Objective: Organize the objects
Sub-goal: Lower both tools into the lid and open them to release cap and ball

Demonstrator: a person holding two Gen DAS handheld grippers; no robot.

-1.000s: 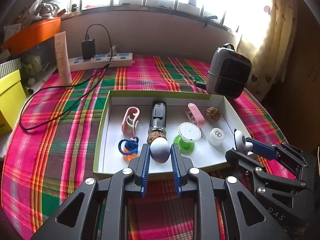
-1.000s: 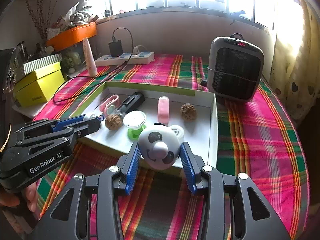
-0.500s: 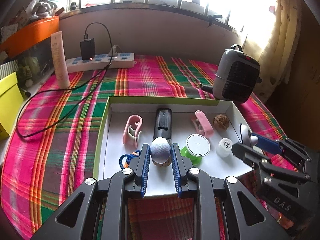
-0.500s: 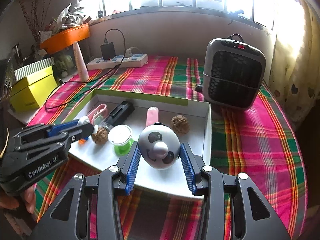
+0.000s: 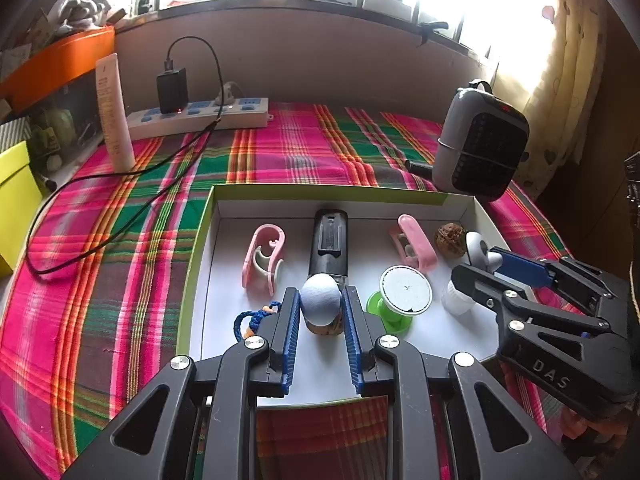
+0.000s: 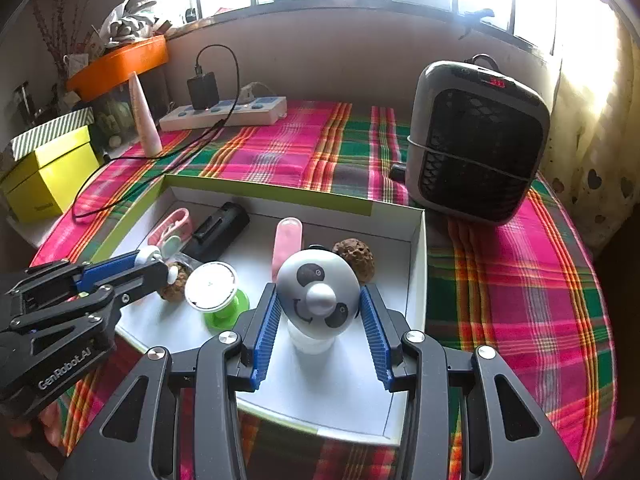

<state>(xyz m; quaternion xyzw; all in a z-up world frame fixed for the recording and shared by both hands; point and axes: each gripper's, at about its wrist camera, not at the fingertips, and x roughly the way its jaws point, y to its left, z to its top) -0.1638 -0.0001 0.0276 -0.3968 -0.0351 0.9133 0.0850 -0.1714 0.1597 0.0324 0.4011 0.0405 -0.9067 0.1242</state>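
- Left gripper (image 5: pixel 320 312): angled downward over the near half of the white tray (image 5: pixel 208 240); blue pads clenched on a pale blue egg-shaped ball (image 5: pixel 320 298), held near the tips.
- Pale blue egg-shaped ball: hangs directly above a brown walnut (image 5: pixel 326 326) on the tray floor; whether they touch cannot be told.
- Right gripper (image 6: pixel 320 312): angled downward over the tray's near right corner; pads grasp a grey panda-faced ball (image 6: pixel 318 294) by its sides, face toward the camera.
- Grey panda-faced ball: directly above a small white cap (image 6: pixel 312 344); contact unclear.
- Tray contents: black flashlight (image 5: pixel 330 242) along the middle; pink clip (image 5: pixel 264 258) to its left; second pink clip (image 5: pixel 416 242) and second walnut (image 5: pixel 450 238) to its right; green spool with white top (image 5: pixel 404 296) between the grippers; blue cord loop (image 5: pixel 250 320) beside the left finger.
- Surroundings: plaid tablecloth (image 5: pixel 120 240); grey heater (image 6: pixel 476 140) beyond the tray's far right corner; power strip (image 5: pixel 200 118) by the wall.
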